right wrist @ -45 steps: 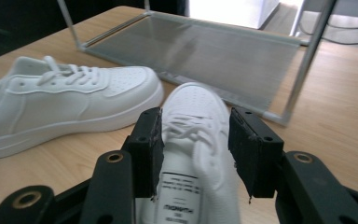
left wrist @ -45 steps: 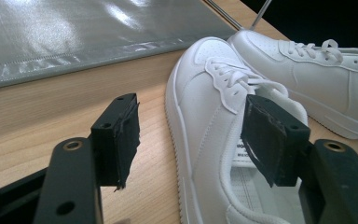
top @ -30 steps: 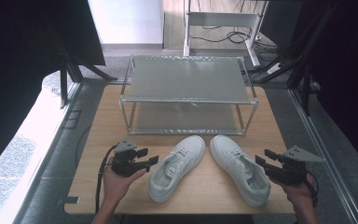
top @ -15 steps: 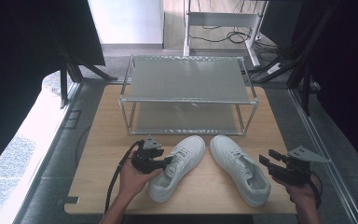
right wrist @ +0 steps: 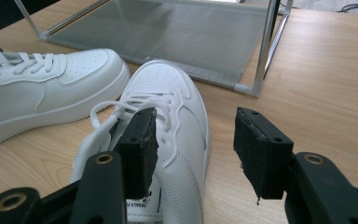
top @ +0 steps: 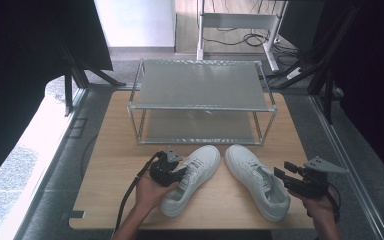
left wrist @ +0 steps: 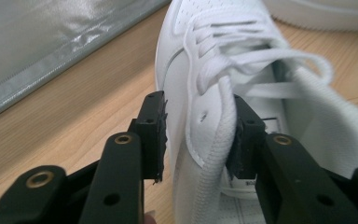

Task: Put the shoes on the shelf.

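- Here, in the high view, two hands enter from the bottom edge, and each holds a black two-jaw tool over a wooden table (top: 115, 150).
- At lower centre-left, the left gripper (top: 177, 172) sits at the collar of the left sneaker (top: 195, 177), whose toe points toward the upper right of the frame.
- In the left gripper view, the left gripper (left wrist: 198, 133) straddles the side wall of that sneaker's (left wrist: 214, 70) opening. One jaw stands outside the leather with a thin gap showing; the other lies inside against the padded collar edge. The jaws have just been closing, with the collar wall between them, and are not yet clamped.
- At lower right of the high view, the right gripper (top: 292, 177) hovers just beside the heel of the right sneaker (top: 257, 180), with its jaws parted.
- In the right gripper view, the right gripper (right wrist: 193, 144) stands wide. One jaw is over the lacing of the right sneaker (right wrist: 168, 93); the other hangs over bare wood, gripping nothing.
- The two sneakers lie near each other at the table's near edge, with toes converging toward the centre but apart.
- Farther up the frame, a two-tier metal shoe rack (top: 200, 82) with grey shelves occupies the middle of the table.
- Beyond the table, at the top edge, a white frame (top: 237, 22) and loose cables lie on the floor.
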`<state>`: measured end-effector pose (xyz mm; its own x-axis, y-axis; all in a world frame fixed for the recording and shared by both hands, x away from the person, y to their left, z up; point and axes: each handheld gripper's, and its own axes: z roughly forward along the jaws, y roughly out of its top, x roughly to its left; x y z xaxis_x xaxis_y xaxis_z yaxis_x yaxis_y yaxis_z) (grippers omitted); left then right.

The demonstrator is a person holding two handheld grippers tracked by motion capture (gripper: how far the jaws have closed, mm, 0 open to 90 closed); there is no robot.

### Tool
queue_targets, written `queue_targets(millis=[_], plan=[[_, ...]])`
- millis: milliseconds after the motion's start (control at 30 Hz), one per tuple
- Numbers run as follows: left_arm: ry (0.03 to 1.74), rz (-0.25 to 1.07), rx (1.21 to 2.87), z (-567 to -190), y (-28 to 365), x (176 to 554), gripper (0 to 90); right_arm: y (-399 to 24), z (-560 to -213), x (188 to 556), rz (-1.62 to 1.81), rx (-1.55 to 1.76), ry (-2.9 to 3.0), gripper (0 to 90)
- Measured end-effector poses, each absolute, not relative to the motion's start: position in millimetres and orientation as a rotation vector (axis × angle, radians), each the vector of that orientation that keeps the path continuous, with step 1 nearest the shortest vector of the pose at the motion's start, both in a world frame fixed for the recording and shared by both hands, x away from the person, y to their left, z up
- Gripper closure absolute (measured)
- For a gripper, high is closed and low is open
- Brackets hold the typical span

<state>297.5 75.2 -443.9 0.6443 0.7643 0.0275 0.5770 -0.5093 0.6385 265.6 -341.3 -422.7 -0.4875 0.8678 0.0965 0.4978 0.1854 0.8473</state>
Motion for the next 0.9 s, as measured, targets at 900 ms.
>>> queue_targets(millis=[900], plan=[[1.117,0.302,2.216,-460.2,80.0,304.9,79.2,-306.3,-434.0,293.1,0.883,1.173,2.327,55.8]])
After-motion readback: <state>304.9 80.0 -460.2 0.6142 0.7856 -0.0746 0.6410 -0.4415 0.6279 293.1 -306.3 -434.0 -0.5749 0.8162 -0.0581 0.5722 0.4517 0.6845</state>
